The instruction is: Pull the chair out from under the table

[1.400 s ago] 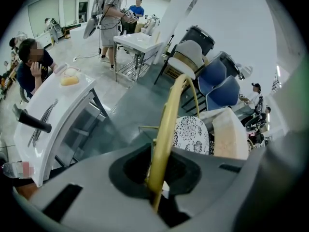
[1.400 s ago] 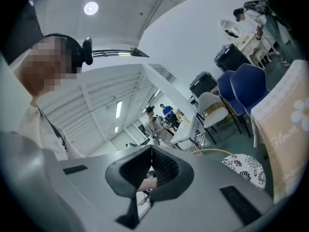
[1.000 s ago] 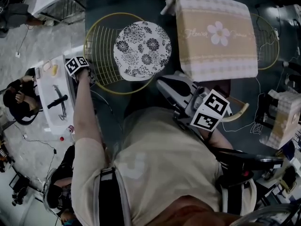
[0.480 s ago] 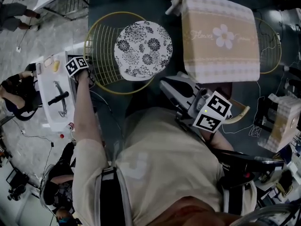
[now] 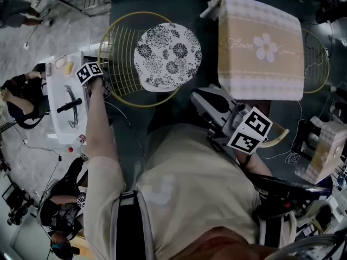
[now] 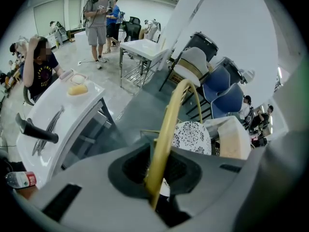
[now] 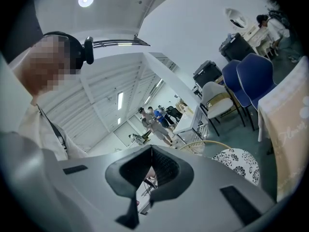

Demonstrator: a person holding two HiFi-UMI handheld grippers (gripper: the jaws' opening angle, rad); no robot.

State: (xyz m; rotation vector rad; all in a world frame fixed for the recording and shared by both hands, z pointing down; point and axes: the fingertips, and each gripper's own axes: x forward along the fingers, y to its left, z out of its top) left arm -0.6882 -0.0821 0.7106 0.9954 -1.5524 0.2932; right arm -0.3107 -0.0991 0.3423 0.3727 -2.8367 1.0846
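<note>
My left gripper (image 5: pixel 97 81) is out at 10 o'clock, its fingers pinching the thin gold rim (image 6: pixel 166 129) of the wire chair (image 5: pixel 120 64). The rail runs straight up between the pads. My right gripper (image 5: pixel 201 101) is close in front of my chest at 1 o'clock, its fingers pressed together on nothing.

The chair stands at 11 o'clock, with its round flowered cushion (image 5: pixel 168 56) fully in sight. It sits just beside the table (image 5: pixel 260 47), which is at 1 o'clock under a beige flower-print cloth. A narrow strip of dark floor shows between the cushion and the cloth's edge.

At 9 o'clock a white side table (image 5: pixel 60 118) carries a small shallow tray (image 6: pixel 77 83) holding a yellowish piece. A black-handled tool (image 5: pixel 69 105) and thin metal tongs lie on the same top. A bottle with a red label (image 6: pixel 19 179) lies at its near end.

The chair's rim comes very near that side table's edge, so my left gripper has little room on that side. Dark floor lies open between the chair and my body at 12 o'clock. A second gold wire chair (image 5: pixel 315 47) stands past the table's far side at 2 o'clock.
</note>
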